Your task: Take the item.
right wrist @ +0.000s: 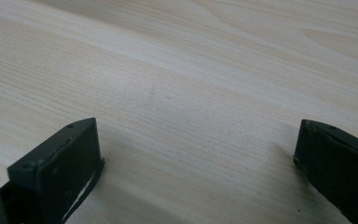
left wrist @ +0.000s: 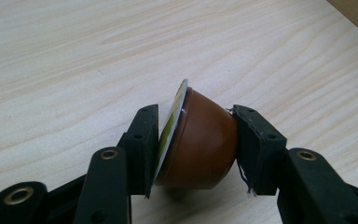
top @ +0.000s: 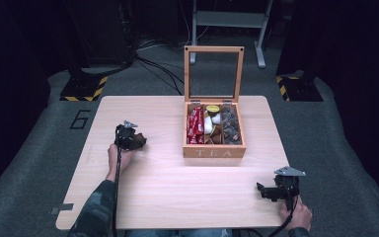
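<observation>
We've got the left gripper [left wrist: 198, 144] clenched on a brown coffee capsule [left wrist: 200, 142], one jaw flat against its foil lid, the other on the domed base, so it's held sideways, lid on edge. In the high view that gripper [top: 137, 141] sits low over the table [top: 177, 197], left of the tea box [top: 214, 152], w/ the capsule close to the wood; can't tell if it's touching.

Judging from this, the step in hand is either setting the capsule down on the table or carrying it to/from the box. To do it well we should keep the squeeze light, since the foil looks easy to dent, and roll the wrist so the lid faces up or down before letting go; otherwise it'll prob. roll off on its round side. Ease the jaws apart only once it rests on the wood.

Box lid stands upright, compartments full: red sachets [top: 195, 126], more capsules, dark packets.

Right gripper [top: 266, 190] hangs near the front right edge, jaws wide apart, nothing btw them. We'd leave it parked there, out of the way.
</observation>
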`<state>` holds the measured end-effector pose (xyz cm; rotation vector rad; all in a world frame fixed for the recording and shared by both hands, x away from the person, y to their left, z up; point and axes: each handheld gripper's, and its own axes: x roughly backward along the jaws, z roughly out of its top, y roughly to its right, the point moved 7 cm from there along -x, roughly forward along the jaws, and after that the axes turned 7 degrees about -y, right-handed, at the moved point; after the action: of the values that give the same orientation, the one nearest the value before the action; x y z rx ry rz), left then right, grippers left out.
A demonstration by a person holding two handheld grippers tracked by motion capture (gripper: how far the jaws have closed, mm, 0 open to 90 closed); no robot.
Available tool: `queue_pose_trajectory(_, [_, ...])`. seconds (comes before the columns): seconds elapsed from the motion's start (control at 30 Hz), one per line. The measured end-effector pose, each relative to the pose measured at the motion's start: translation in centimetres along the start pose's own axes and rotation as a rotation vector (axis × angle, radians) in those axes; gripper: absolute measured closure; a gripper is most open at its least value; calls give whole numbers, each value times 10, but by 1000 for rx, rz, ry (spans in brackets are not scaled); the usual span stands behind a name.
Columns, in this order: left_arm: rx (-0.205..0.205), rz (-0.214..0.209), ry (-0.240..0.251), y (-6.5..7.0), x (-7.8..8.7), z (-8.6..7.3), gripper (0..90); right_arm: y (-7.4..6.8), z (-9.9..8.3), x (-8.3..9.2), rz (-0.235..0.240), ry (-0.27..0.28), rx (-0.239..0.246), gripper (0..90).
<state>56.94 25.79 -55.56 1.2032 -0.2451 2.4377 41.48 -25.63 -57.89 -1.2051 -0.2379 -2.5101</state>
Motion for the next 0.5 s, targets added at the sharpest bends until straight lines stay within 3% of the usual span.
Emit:
queue_pose_trajectory(0.27, [6,-4,-1,-1,1,-2,507,0,0,0,-1,3,3,0])
queue_pose_trajectory(0.37, [40,-24,3,1,2,-2,456,0,0,0,-1,2,3,0])
queue_pose_trajectory(0.5, [11,-22,2,0,6,-1,395,0,0,0,-1,2,1,0])
